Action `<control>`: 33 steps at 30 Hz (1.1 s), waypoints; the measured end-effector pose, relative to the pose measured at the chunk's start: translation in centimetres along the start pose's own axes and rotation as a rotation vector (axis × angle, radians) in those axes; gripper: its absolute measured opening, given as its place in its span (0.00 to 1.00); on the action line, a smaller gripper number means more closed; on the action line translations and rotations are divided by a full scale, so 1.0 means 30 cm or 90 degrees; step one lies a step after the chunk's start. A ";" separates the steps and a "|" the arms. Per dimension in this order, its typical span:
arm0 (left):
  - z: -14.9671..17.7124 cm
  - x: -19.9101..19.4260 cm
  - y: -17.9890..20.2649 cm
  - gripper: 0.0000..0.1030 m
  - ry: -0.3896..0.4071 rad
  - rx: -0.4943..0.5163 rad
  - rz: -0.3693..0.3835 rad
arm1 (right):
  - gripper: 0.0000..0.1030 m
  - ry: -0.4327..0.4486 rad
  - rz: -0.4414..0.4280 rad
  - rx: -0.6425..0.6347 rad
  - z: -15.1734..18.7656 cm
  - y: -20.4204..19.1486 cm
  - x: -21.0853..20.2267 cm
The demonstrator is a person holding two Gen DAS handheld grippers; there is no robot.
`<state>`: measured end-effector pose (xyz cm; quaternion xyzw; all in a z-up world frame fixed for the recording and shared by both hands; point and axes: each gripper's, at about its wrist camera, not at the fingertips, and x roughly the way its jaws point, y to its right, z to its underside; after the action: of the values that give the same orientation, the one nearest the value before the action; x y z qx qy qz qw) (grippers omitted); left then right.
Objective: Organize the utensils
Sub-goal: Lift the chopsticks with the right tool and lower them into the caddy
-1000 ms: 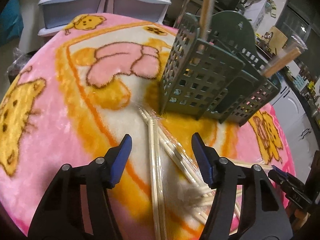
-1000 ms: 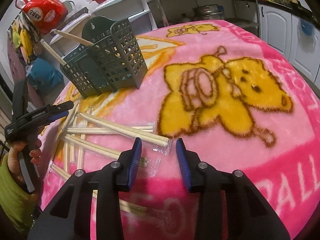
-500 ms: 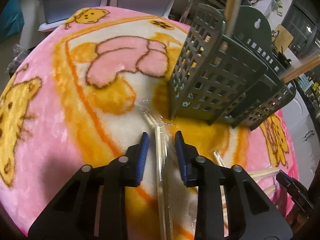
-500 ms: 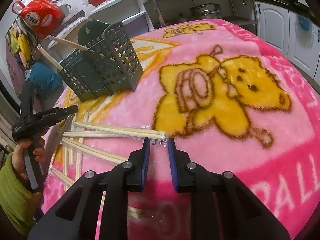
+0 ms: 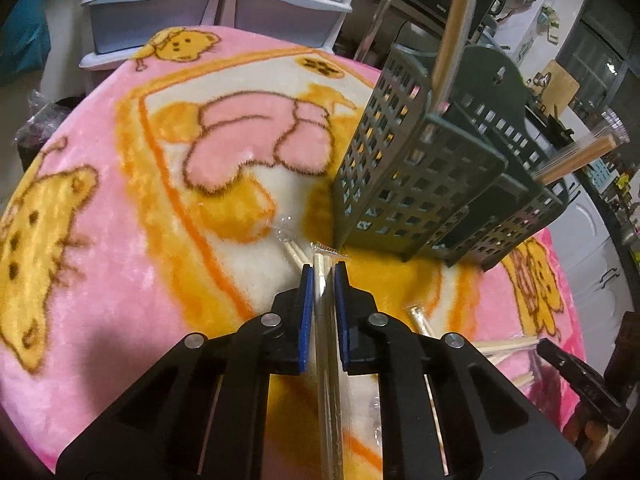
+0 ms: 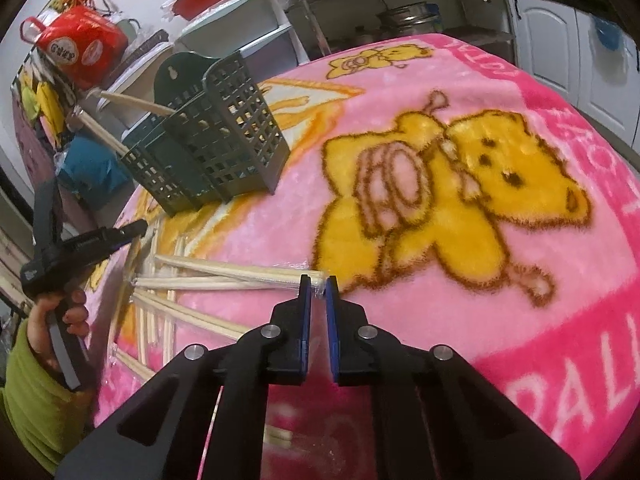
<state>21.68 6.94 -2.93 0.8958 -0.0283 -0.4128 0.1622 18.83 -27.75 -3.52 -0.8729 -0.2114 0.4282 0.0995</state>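
A dark green lattice utensil holder (image 5: 420, 184) (image 6: 224, 140) stands on the pink bear blanket (image 5: 120, 200), with wooden chopsticks (image 5: 456, 20) sticking out of it. Several wrapped chopstick pairs (image 6: 168, 312) lie scattered in front of it. My left gripper (image 5: 323, 270) is closing, and its blue pads press on one wrapped chopstick pair (image 5: 326, 360) that runs lengthwise between them. My right gripper (image 6: 317, 280) is closing on the wrapper end of another wrapped pair (image 6: 240, 272), which lies crosswise to its left.
Plastic storage drawers (image 5: 160, 8) stand past the table's far edge. A red bag (image 6: 80, 48) and shelves sit behind the holder, and white cabinets (image 6: 560, 48) are at the right. A hand in a green sleeve (image 6: 40, 400) holds the left gripper's handle.
Both grippers went from wide open to nearly closed, each on a wrapped chopstick pair. The left gripper also slid forward along its pair, closer to the holder.
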 end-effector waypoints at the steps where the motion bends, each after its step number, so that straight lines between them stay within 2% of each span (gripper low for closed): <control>1: -0.002 -0.009 0.001 0.07 0.004 -0.001 0.002 | 0.05 0.003 0.002 -0.006 0.000 -0.007 -0.001; 10: -0.038 -0.160 0.064 0.06 0.071 0.022 0.024 | 0.03 0.072 -0.008 -0.066 -0.044 -0.095 -0.094; 21: -0.094 -0.343 0.177 0.06 0.159 0.069 0.066 | 0.03 0.149 -0.033 -0.183 -0.157 -0.267 -0.225; 33: -0.137 -0.445 0.237 0.04 0.203 0.097 0.097 | 0.02 0.205 -0.055 -0.228 -0.221 -0.373 -0.312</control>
<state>16.56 3.78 11.55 0.9549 -0.1012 -0.2486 0.1273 15.81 -22.00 11.13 -0.9238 -0.3022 0.2349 -0.0063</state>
